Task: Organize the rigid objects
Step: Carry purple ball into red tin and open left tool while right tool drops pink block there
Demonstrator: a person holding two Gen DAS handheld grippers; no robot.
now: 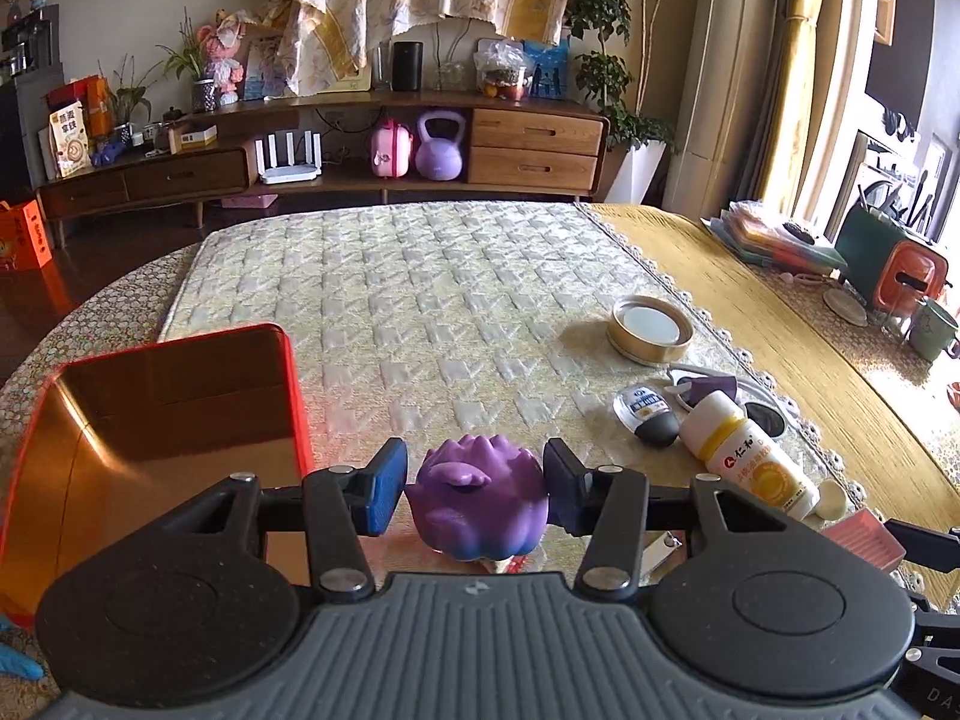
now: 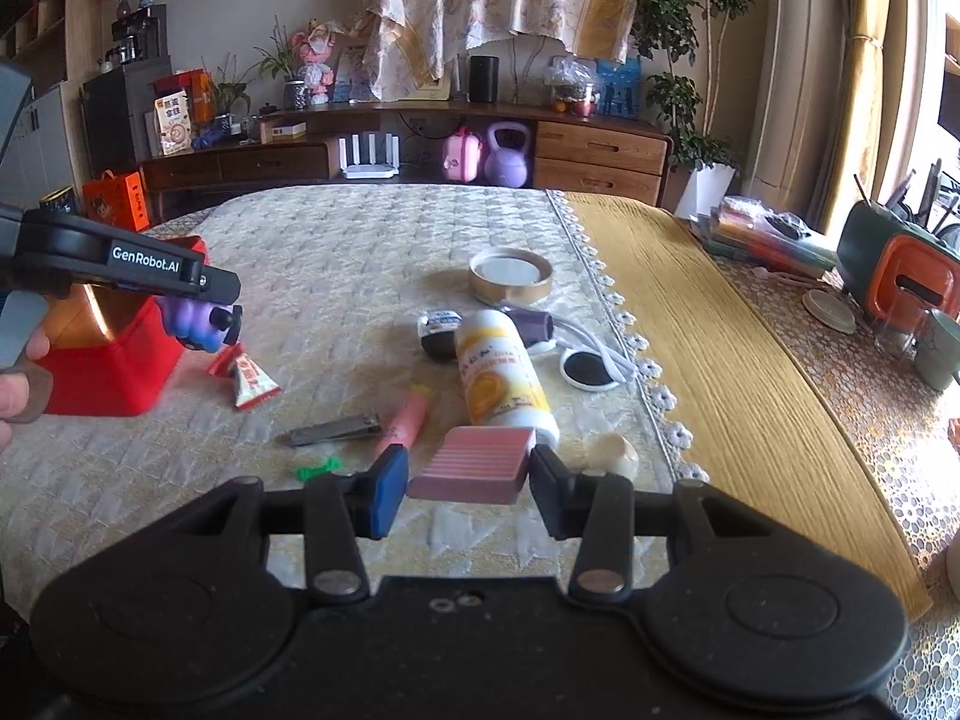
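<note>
My left gripper [image 1: 477,495] is shut on a purple toy figure [image 1: 477,501] and holds it in the air just right of the open red box [image 1: 156,420]. The right wrist view shows the same: the left gripper [image 2: 216,312] holds the purple toy [image 2: 192,318] beside the red box [image 2: 114,372]. My right gripper [image 2: 468,483] is shut on a pink ribbed block [image 2: 474,465], low over the quilted mat [image 2: 336,264].
On the mat lie a yellow-white bottle [image 2: 498,372], a round tin lid [image 2: 510,276], a small dark bottle [image 2: 438,333], nail clippers [image 2: 336,429], a pink tube [image 2: 405,420], a candy wrapper [image 2: 249,378], a green clip [image 2: 318,468] and a cream shell-like piece [image 2: 615,453]. Right lies a yellow runner [image 2: 720,360].
</note>
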